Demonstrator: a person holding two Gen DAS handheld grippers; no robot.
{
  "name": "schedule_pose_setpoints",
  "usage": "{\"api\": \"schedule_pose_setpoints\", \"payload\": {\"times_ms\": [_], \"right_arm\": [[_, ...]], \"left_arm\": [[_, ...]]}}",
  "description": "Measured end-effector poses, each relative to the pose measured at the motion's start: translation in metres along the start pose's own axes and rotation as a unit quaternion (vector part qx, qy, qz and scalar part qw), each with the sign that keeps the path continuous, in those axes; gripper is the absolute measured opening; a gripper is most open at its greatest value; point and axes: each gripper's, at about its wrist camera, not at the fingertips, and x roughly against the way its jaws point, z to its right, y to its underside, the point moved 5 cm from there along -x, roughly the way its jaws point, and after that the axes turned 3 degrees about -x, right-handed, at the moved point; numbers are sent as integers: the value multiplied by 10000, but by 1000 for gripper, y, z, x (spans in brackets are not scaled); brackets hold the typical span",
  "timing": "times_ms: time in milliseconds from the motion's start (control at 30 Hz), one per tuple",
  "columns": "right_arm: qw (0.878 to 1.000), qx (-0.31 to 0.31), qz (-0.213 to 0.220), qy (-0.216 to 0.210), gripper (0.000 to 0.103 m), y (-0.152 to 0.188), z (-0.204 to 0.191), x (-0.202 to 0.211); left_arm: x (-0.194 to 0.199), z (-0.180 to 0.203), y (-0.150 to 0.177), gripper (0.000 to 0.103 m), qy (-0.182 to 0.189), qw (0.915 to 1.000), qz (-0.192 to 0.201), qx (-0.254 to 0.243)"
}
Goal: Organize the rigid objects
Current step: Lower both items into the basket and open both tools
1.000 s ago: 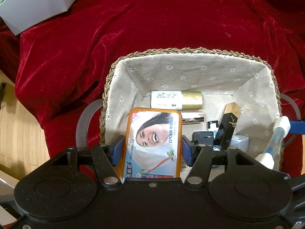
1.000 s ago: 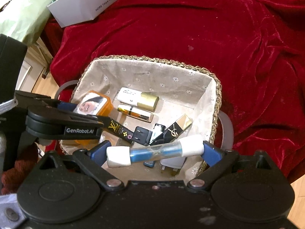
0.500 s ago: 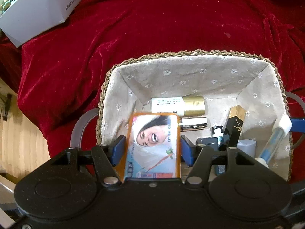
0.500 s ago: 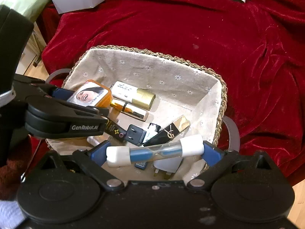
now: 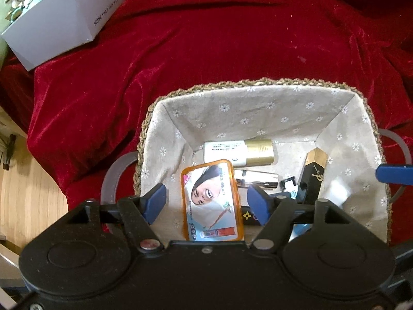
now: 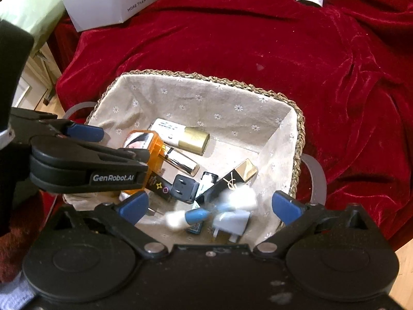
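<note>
Over the lined wicker basket [image 5: 258,82] [image 6: 206,77] my left gripper [image 5: 206,202] has its jaws opening. The orange picture tin [image 5: 211,201] [image 6: 152,142] stands tilted between the blue pads, with a gap on each side. My right gripper [image 6: 210,204] is open above the basket's near corner. Below its pads, the blue sand timer with white ends [image 6: 206,211] is a blurred streak, free of both, over the things in the basket.
In the basket lie a white-and-gold tube [image 5: 240,152], a silver lipstick [image 5: 258,178], a black-and-gold lipstick [image 6: 232,180], a black plug [image 6: 184,188] and a white plug [image 6: 232,222]. Red velvet [image 5: 232,38] covers the surface. A white box [image 5: 64,18] sits far left.
Both grippers have opened. The left pads have come off the orange tin, which has tipped and sunk. The sand timer has left the right pads and is dropping into the basket.
</note>
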Motion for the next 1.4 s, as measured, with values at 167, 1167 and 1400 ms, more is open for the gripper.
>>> {"api": "schedule_pose_setpoints", "payload": {"times_ms": [167,1167,1400], "right_arm": [[9999,-24,131,-28,102,3,0,8],[9833,-668,1513,766,103,35,13,104],[9801,-1203,1295,900,103,37,23,103]], "left_arm": [[13,0,1,67,-25,9998,187,13],[91,-5,31,89,165,9902,1232,643],[108,-15,33,89,227,9845,1528,833]]}}
